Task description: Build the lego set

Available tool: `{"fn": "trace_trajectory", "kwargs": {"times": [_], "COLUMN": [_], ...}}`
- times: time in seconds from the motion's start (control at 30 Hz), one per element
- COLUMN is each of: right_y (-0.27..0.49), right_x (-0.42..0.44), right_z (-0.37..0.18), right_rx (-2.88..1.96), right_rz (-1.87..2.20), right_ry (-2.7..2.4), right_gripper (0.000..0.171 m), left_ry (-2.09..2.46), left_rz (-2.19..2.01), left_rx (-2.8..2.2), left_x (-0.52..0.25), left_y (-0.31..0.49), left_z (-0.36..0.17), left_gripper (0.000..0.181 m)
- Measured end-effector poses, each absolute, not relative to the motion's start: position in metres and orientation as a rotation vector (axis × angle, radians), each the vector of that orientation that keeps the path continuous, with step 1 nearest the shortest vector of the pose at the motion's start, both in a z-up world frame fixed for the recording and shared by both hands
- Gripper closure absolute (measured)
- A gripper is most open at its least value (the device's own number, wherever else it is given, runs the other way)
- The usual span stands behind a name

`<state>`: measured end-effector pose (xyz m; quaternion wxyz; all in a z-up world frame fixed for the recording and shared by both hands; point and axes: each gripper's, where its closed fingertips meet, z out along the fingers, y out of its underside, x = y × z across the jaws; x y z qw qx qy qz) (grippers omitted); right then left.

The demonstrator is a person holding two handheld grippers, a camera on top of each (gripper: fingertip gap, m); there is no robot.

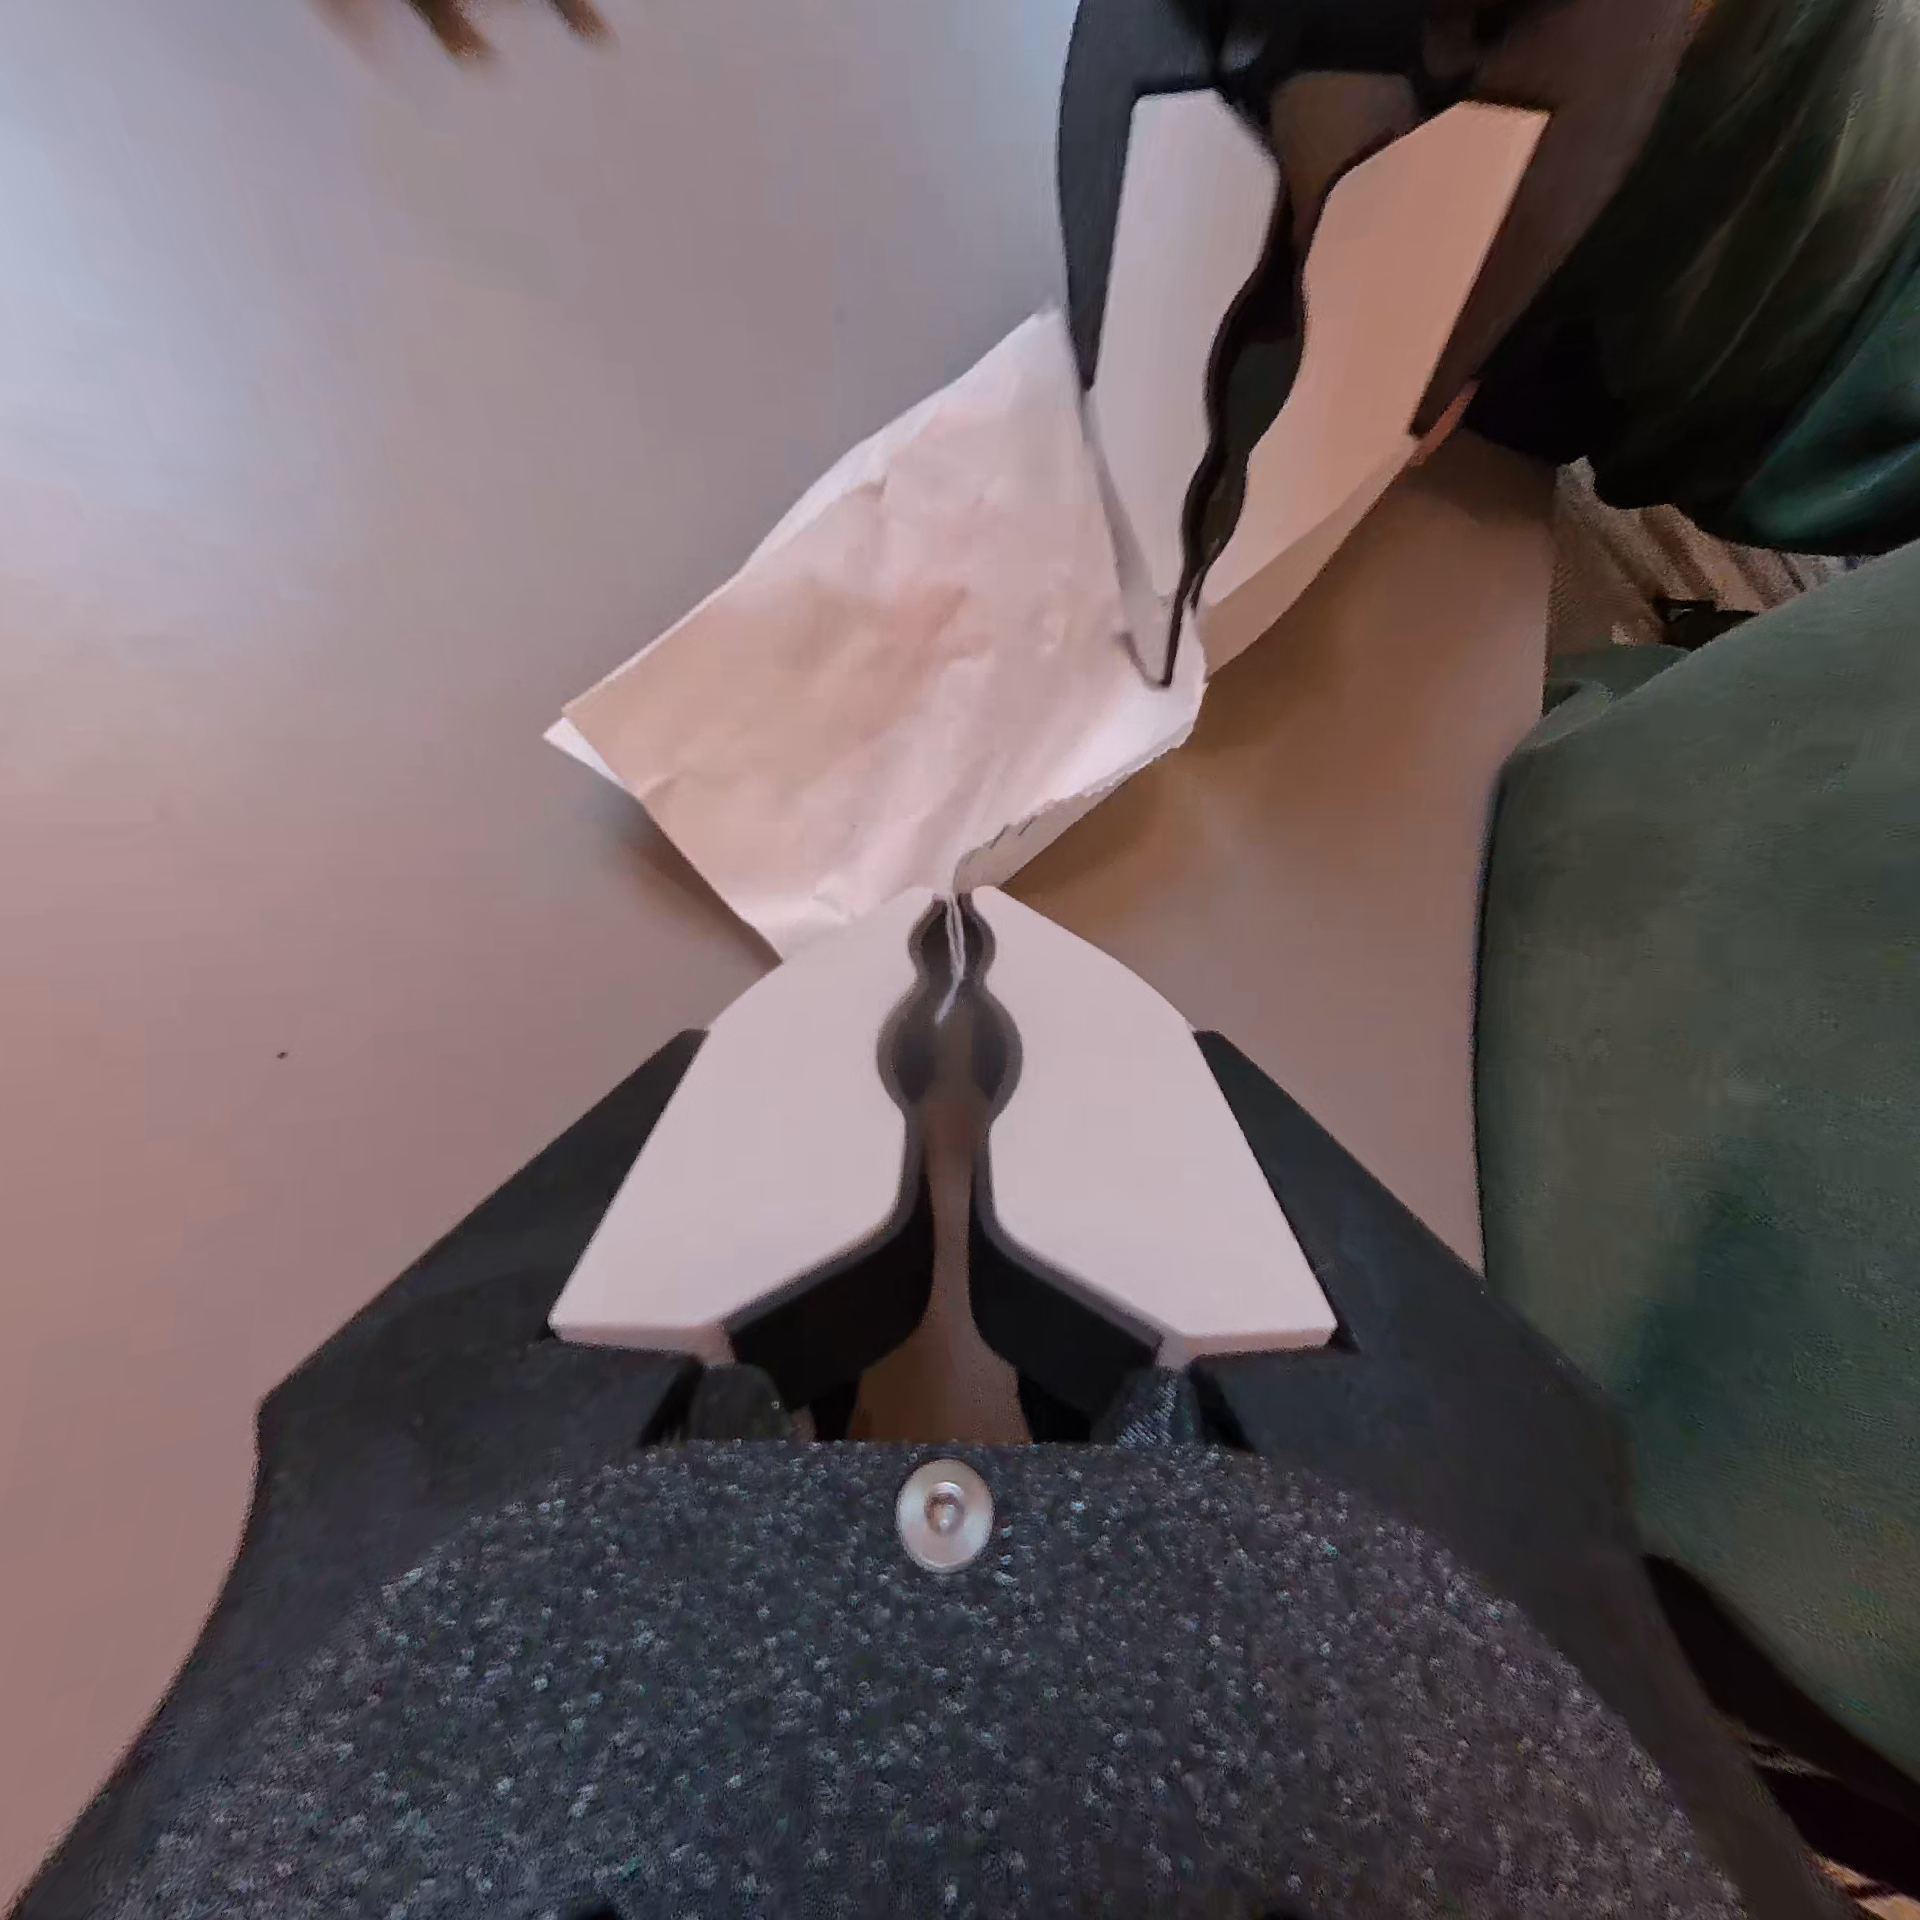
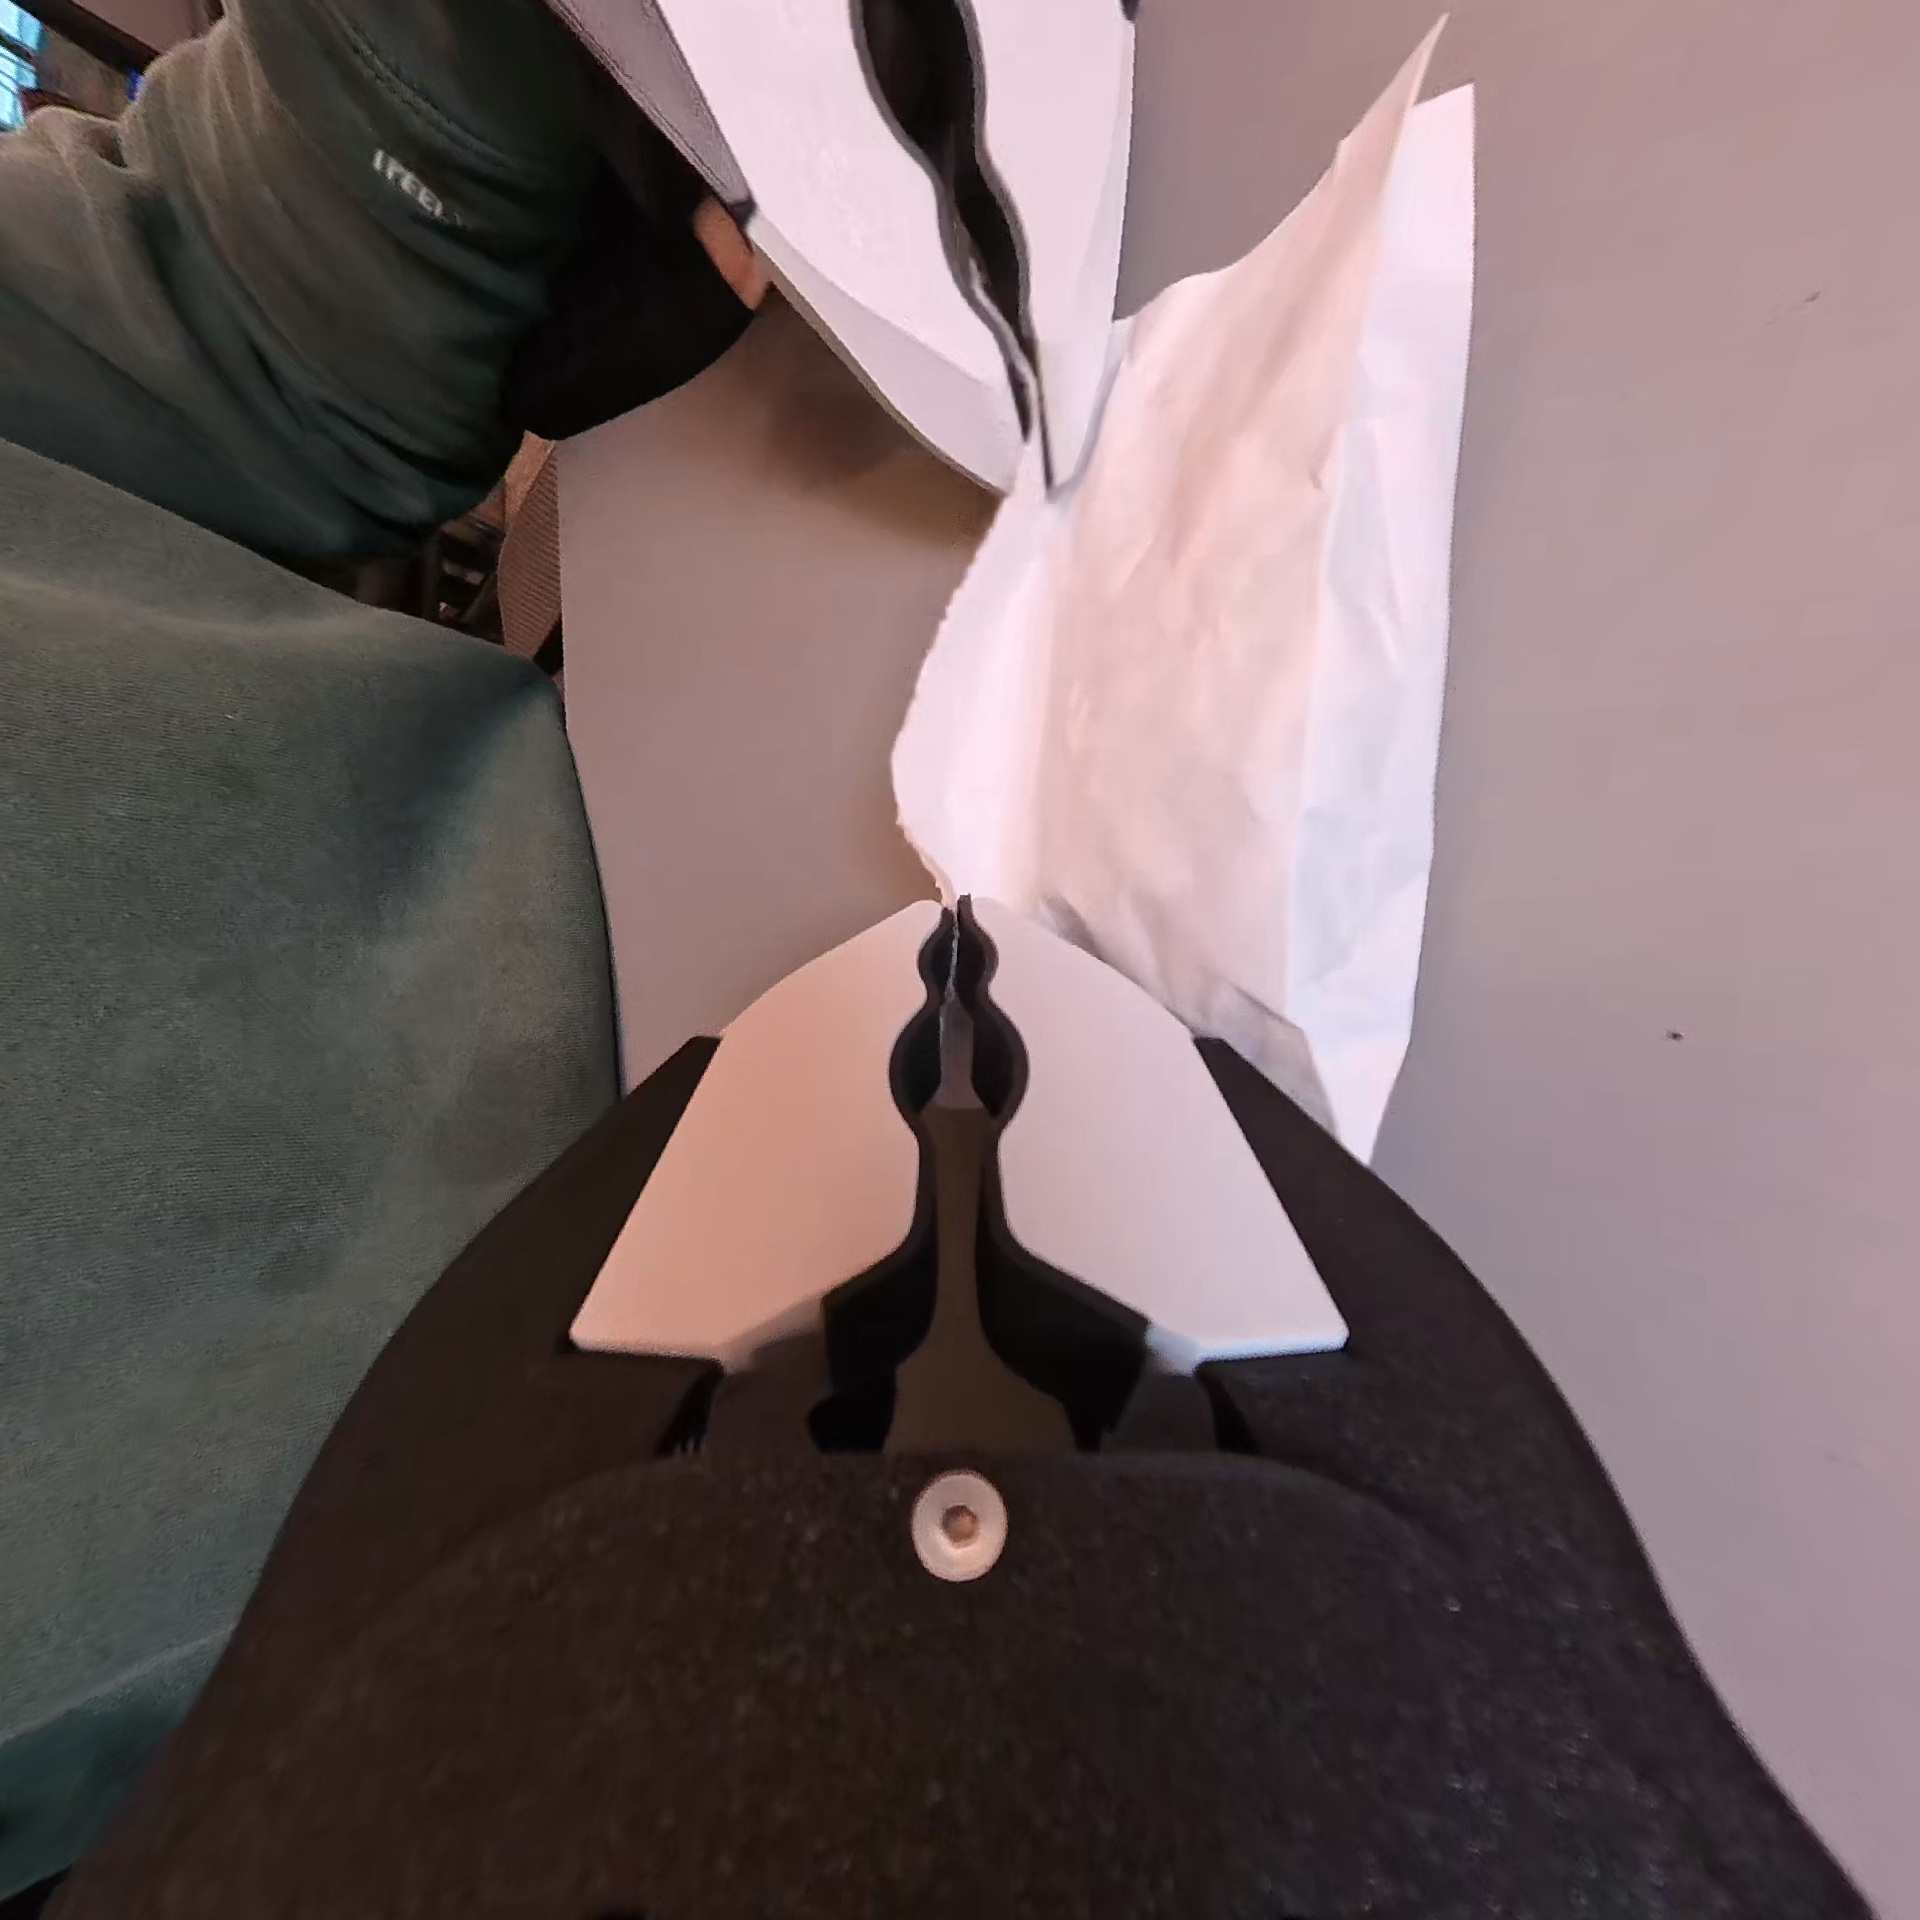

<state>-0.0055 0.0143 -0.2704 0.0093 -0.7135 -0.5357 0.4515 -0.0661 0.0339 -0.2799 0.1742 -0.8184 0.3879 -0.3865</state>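
With both the left hand-held gripper (image 1: 954, 914) and right hand-held gripper (image 2: 956, 920) clamped on the white paper bag's (image 1: 914, 665) torn edge — the operator should pull apart steadily above the counter (image 1: 312, 520).

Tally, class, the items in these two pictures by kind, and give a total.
White crumpled paper bags: 1, pinched at two corners.
Black-and-white two-finger grippers: 2, the left gripper and the right gripper, both shut on the bag.
Grey tabletops: 1.
Green fabric sleeves: 1.
Total: 5.
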Motion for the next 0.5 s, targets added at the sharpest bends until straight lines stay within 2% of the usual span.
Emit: {"fn": "trace_trajectory", "kwargs": {"times": [0.5], "right_y": [0.042], "right_x": [0.007], "right_z": [-0.269], "right_rx": [-2.072], "right_rz": [1.195], "right_ry": [-1.631], "right_gripper": [0.168], "left_ry": [1.164], "left_rz": [-0.974], "left_rx": [-2.447], "left_x": [-0.068], "left_y": [0.033], "left_z": [-0.287], "left_gripper": [0.180]}}
